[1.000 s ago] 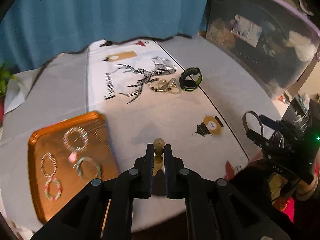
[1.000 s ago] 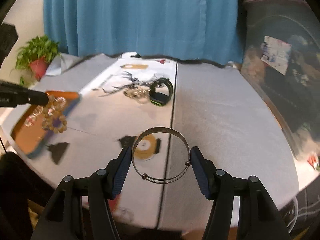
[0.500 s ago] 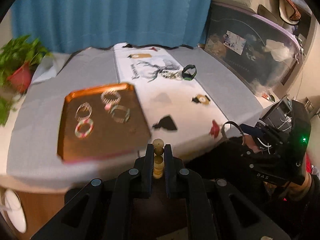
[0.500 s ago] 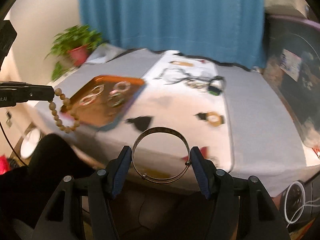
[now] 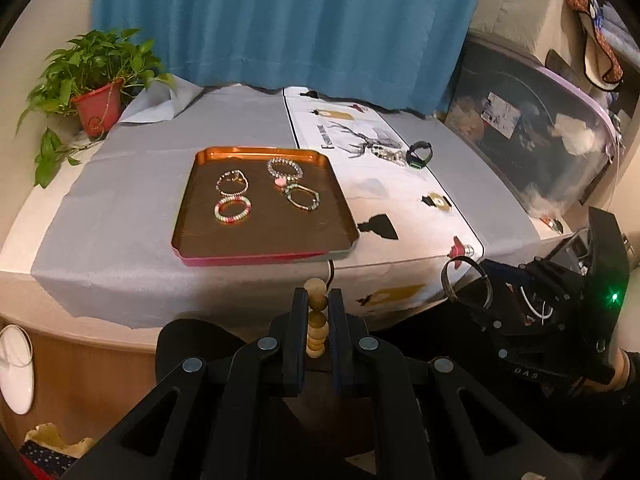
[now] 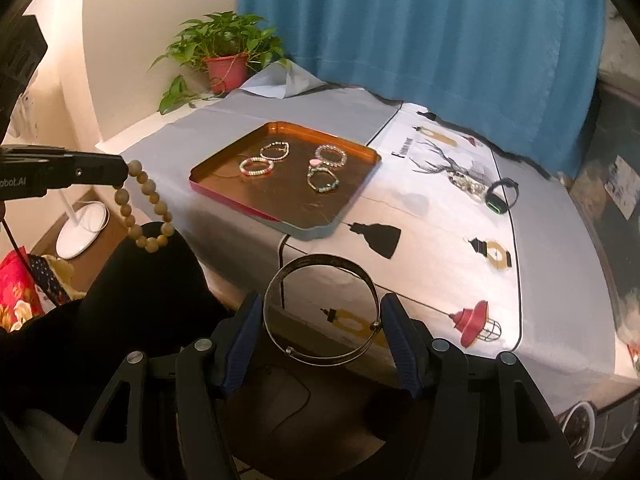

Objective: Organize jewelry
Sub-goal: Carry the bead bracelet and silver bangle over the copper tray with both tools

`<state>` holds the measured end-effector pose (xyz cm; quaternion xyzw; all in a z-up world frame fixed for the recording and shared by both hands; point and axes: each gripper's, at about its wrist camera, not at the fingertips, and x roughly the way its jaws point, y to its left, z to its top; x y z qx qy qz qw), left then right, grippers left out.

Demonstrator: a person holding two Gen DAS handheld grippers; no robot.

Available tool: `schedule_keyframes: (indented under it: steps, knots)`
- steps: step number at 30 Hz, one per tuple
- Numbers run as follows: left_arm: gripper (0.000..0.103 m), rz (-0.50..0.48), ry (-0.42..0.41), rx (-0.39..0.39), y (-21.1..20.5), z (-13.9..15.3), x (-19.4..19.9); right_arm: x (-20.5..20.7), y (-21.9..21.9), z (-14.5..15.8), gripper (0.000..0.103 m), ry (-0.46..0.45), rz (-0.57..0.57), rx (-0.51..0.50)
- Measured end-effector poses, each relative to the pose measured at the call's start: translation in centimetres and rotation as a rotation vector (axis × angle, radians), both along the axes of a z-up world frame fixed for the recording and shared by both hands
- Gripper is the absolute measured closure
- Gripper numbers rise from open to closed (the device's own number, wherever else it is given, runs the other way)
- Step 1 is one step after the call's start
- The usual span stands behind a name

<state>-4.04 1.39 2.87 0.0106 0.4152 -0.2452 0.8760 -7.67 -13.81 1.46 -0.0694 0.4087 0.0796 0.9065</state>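
My left gripper (image 5: 318, 300) is shut on a wooden bead bracelet (image 5: 316, 322), held off the table's front edge; the bracelet hangs in a loop in the right wrist view (image 6: 146, 208). My right gripper (image 6: 322, 320) is shut on a thin silver bangle (image 6: 298, 354), also in front of the table; it shows in the left wrist view (image 5: 466, 284). An orange tray (image 5: 256, 246) on the table holds several bracelets (image 5: 232, 209). A black and green watch (image 5: 419, 156) and a beaded chain (image 5: 386, 155) lie on the white runner at the back.
A potted plant (image 5: 98, 92) stands at the table's back left corner. A blue curtain (image 5: 280, 20) hangs behind. A clear storage bin (image 5: 532, 128) sits to the right. A white fan base (image 6: 82, 230) stands on the floor at left.
Both grippers have pulled back and up from over the table to in front of its edge, each keeping its bracelet. The tray and watch now look farther away.
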Motion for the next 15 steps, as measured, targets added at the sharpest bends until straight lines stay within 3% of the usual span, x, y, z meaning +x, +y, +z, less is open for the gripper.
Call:
schedule_keyframes:
  steps: [15]
  knots:
    - [0.096, 0.021, -0.047, -0.005, -0.2, 0.5, 6.3, 6.7, 1.8, 0.5, 0.042, -0.022, 0.019, -0.016]
